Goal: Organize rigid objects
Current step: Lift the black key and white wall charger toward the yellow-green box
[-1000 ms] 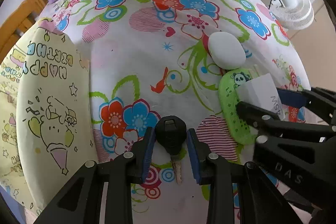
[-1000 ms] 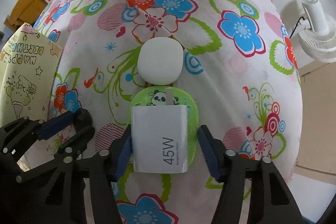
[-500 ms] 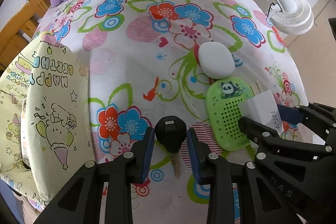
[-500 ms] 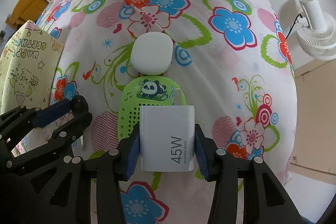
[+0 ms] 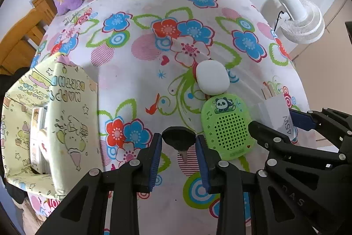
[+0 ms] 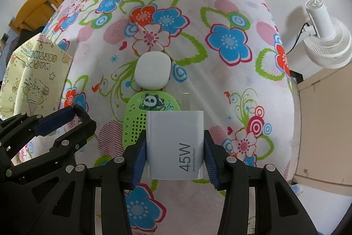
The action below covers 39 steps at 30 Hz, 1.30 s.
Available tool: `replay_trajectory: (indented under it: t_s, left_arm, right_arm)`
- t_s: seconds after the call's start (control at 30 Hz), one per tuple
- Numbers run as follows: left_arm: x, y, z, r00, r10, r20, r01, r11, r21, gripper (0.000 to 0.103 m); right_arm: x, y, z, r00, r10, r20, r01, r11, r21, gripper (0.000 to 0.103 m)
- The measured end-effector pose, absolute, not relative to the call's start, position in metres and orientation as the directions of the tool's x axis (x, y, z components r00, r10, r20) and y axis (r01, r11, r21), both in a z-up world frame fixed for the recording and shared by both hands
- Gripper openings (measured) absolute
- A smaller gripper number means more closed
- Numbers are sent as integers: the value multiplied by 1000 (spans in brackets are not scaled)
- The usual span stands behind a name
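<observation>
Flowered cloth covers the desk under both of your grippers, with fans and a glass jar along its far edge. Your left gripper is closed on the black head of a key, whose blade hangs down below the fingers, clear of the cloth. Your right gripper is clamped on the flat sides of a white charger, prongs pointing away from you past the fingertips. Both loads look lifted off the desk.

Ahead of the right fingers and just left of the charger lie the green panda speaker and, touching its far end, the white case, both untouched. The open birthday-print bag stands to the left of your left fingers, its mouth facing up with boxes already inside. That is probably where things go, so the key hand is the nearer one: carry it left first, blade down over the opening, then bring the charger across behind it.
</observation>
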<state>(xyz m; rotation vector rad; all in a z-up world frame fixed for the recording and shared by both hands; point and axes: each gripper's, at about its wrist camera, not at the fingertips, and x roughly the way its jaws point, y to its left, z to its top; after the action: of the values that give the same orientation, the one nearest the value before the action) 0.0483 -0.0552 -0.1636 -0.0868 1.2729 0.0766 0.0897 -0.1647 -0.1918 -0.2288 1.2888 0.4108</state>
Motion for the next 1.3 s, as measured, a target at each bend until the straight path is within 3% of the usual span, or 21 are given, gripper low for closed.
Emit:
replay_trajectory:
  t_s: [1.3]
  left_arm:
    - [45, -42, -89, 387, 41, -921, -84, 996, 9, 31]
  right_arm:
    - [85, -155, -115, 326, 236, -915, -397, 913, 94, 50]
